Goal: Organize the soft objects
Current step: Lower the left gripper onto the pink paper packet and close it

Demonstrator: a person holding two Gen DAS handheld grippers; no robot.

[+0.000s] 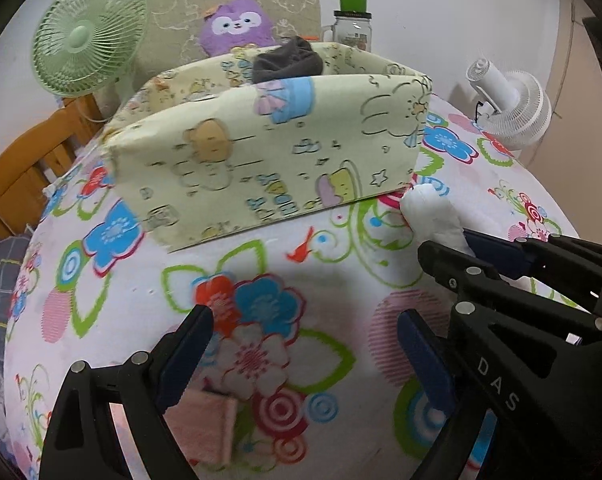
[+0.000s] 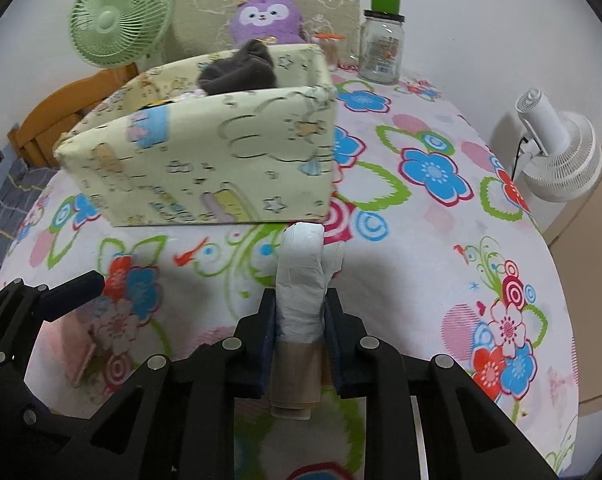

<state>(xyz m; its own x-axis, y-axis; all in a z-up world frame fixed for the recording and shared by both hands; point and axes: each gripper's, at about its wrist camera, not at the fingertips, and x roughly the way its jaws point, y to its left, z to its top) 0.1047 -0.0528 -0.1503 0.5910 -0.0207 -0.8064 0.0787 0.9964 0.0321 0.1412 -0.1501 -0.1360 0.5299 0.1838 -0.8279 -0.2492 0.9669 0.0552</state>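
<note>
Now right gripper (image 2: 300, 312) clamped on rolled white sock (image 2: 302, 276) near cartoon-print fabric bin (image 2: 221, 160); left gripper (image 1: 305, 356) wide, empty, above floral bedspread (image 1: 333, 256).

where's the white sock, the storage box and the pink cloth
white sock (image 2: 301, 280), right wrist view, mid-length, above the pads clamping it
storage box (image 2: 229, 160), right wrist view, front wall
pink cloth (image 1: 201, 428), left wrist view, middle of the folded piece

right gripper (image 2: 301, 320): clamped on white sock (image 2: 303, 280) | patterned box (image 2: 221, 160): just beyond
</note>
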